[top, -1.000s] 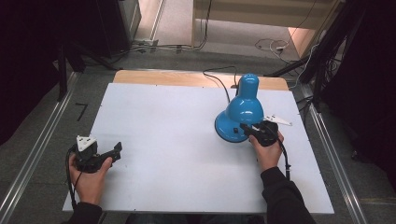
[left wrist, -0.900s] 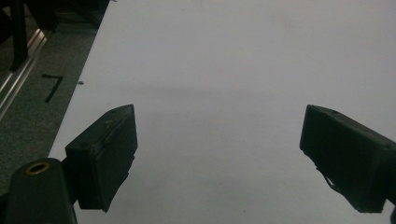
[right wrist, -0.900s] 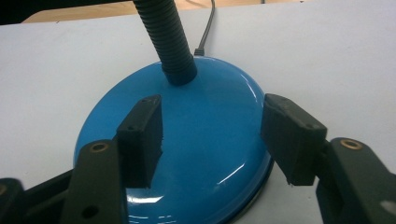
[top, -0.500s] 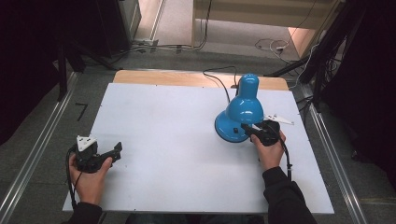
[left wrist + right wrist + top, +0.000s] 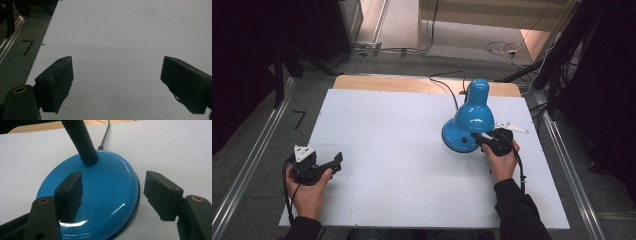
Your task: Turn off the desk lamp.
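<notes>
- My right gripper (image 5: 479, 139) sits at the round base (image 5: 100, 195) of the blue desk lamp (image 5: 468, 122); its jaws have just been opening and now stand wide, one over the base, the other beside its rim, pads off it
- The lamp stands on the white table (image 5: 402, 150), right of centre, its black gooseneck (image 5: 80, 140) rising from the base
- My left gripper (image 5: 334, 162) rests near the table's left edge, well apart from the lamp; jaws wide, nothing between them
</notes>
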`<state>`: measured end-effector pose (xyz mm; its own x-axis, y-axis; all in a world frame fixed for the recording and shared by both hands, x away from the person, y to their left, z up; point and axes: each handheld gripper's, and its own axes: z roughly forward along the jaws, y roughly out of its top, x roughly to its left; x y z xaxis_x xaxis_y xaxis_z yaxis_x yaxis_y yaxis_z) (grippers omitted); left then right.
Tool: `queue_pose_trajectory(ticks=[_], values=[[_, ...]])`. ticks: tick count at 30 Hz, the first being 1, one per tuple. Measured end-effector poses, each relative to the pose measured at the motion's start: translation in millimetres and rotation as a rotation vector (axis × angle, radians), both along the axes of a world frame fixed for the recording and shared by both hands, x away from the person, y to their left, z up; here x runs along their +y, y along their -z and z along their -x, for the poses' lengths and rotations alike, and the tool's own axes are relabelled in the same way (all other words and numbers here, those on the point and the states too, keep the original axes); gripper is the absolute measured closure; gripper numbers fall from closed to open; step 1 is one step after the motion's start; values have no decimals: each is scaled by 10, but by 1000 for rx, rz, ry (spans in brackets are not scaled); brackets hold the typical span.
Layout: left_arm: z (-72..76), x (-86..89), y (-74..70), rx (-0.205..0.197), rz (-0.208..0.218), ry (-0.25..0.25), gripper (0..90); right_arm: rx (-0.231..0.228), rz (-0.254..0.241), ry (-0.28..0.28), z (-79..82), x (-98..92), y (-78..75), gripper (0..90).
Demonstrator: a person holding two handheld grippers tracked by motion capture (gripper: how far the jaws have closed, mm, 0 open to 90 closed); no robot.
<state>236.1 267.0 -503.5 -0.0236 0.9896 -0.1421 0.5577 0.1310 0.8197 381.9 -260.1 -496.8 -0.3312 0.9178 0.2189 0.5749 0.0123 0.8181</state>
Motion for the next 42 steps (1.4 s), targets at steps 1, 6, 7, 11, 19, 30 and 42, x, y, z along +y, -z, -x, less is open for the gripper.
queue_pose_trajectory(ticks=[1,6,7,11,19,30,42], values=[[-1,0,1,1,0,0,117,-1,0,2,-1,-3,-1,296],[1,-1,-2,-1,0,0,117,-1,1,8,-2,-25,-8,289],[2,1,-2,0,-1,1,117,-2,1,9,-1,-29,-10,289],[1,-1,-2,-1,0,0,117,1,2,12,4,-43,-20,284],[0,0,-3,-1,1,1,117,1,0,18,11,-90,-40,274],[3,3,-7,-2,3,1,117,-3,16,18,54,-139,-88,256],[7,8,-10,-3,7,1,117,1,24,28,86,-231,-84,247]])
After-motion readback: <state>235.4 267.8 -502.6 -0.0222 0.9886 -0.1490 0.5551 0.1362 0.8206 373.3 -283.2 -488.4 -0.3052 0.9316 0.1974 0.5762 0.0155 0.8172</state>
